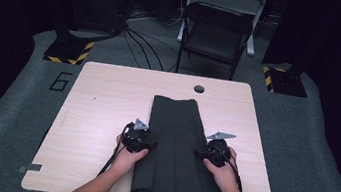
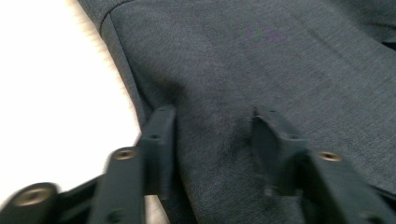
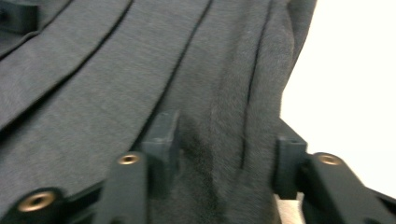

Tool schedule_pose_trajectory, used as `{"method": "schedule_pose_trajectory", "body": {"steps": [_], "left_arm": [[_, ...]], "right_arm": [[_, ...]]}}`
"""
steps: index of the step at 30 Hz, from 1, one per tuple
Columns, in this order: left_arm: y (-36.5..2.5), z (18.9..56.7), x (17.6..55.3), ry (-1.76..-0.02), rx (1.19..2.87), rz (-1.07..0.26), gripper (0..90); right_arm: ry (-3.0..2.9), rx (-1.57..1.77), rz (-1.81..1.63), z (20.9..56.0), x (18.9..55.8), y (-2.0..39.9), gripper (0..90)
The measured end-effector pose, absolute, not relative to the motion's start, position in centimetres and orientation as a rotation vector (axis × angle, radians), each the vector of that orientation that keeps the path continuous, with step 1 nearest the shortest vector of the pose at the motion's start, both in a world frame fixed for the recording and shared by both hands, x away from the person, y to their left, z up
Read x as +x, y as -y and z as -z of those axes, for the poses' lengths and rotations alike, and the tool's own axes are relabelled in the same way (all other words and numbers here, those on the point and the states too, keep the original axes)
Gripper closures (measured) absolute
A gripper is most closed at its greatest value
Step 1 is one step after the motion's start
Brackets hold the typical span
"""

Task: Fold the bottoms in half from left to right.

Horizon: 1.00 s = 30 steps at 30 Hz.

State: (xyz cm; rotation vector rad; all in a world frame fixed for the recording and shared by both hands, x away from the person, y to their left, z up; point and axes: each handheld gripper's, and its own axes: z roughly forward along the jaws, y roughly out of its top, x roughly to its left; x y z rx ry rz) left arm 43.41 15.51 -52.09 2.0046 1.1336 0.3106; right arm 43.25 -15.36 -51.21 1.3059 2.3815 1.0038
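— Where's the pleated skirt point(image 1: 176, 147)?
— Flat in the middle of the bench point(image 1: 103, 91), hem toward the person.
— And the left tool point(image 1: 138, 141)?
— At the skirt's left edge, jaws half closed with a fold of cloth bunched between them.
— The right tool point(image 1: 215, 152)?
— Same on the right edge, fabric gathered between its jaws.

Skirt point(image 1: 176, 147) on table point(image 1: 95, 111), centre to near edge.
Left gripper point(image 1: 137, 143) at its left edge, right gripper point(image 1: 210, 154) at its right; chair point(image 1: 215, 34) beyond far edge.

Dark pleated skirt point(image 1: 177, 147) flat mid-table
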Motion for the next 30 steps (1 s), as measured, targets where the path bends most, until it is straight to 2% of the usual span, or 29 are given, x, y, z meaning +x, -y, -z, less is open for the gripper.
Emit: {"method": "schedule_pose_trajectory", "body": {"steps": [5, 8, 18, 30], "left_arm": [[-15.0, 52.1, 43.3, -1.174, 1.96, -0.32, 75.5], [-15.0, 51.9, 43.3, -1.151, 1.988, -0.337, 81.0], [-17.0, 50.6, 42.8, -1.122, 2.021, -0.337, 82.4], [-21.3, 50.3, 41.6, -1.152, 2.024, -0.335, 82.4]], "right_arm": [[-2.402, 1.291, -1.033, 51.2, 43.2, 15.1, 71.6], [-2.405, 1.302, -1.031, 51.1, 43.1, 14.9, 75.4], [-2.459, 1.267, -1.025, 50.0, 42.6, 13.7, 77.8], [-2.527, 1.202, -1.059, 49.4, 41.2, 9.7, 77.6]]}}
